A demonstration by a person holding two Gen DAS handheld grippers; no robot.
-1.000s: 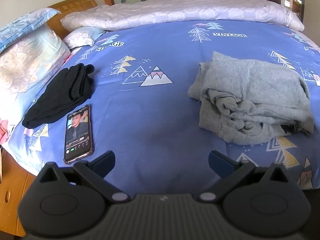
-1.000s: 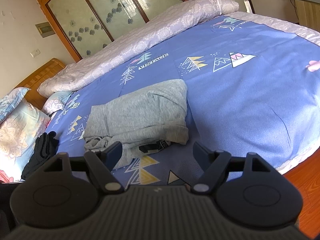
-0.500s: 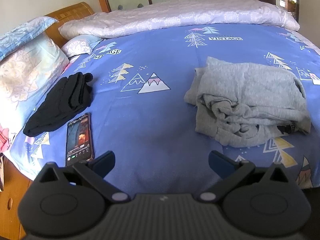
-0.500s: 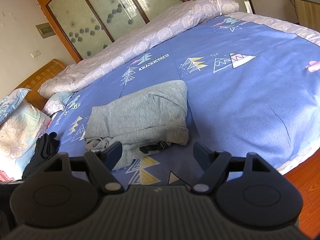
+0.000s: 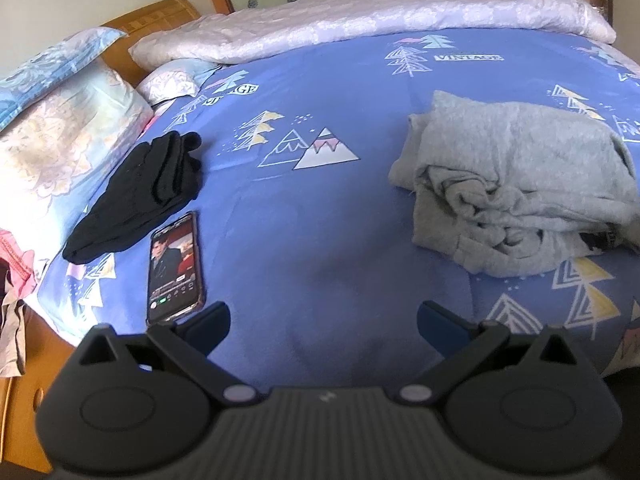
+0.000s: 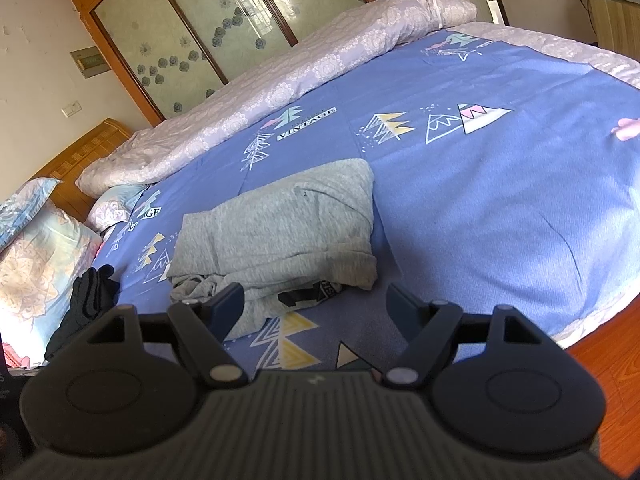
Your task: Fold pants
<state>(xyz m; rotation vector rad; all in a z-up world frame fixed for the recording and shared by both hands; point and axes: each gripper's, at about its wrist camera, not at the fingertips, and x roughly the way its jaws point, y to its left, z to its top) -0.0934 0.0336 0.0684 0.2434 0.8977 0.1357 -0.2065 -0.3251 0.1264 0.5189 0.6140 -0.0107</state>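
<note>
We see a wide bed under a blue cotton bedspread printed with mountains and trees [image 5: 312, 216], with a pale lilac quilt [image 5: 360, 12] rolled along its far side and floral pillows [image 5: 60, 136] stacked against the wooden headboard [image 6: 80, 152]. Near the pillows lies a bundle of black knitted cloth [image 5: 140, 196], and just beside it, close to the bed's edge, a smartphone with a lit screen [image 5: 174, 266]. Nothing lies between either claw and the task's thing.

The grey knitted pants [image 5: 516, 192] sit in a loosely folded heap on the bedspread, well apart from the phone and the black bundle. In the right wrist view the pants [image 6: 280, 236] run lengthwise from the near left toward the far right, the rumpled end nearest us.

Our left gripper [image 5: 323, 320] stands wide apart and empty above bare bedspread. Our right gripper [image 6: 315, 304] is likewise spread and empty, its left finger overlapping the pants' near edge in view; we cannot tell if it touches.
</note>
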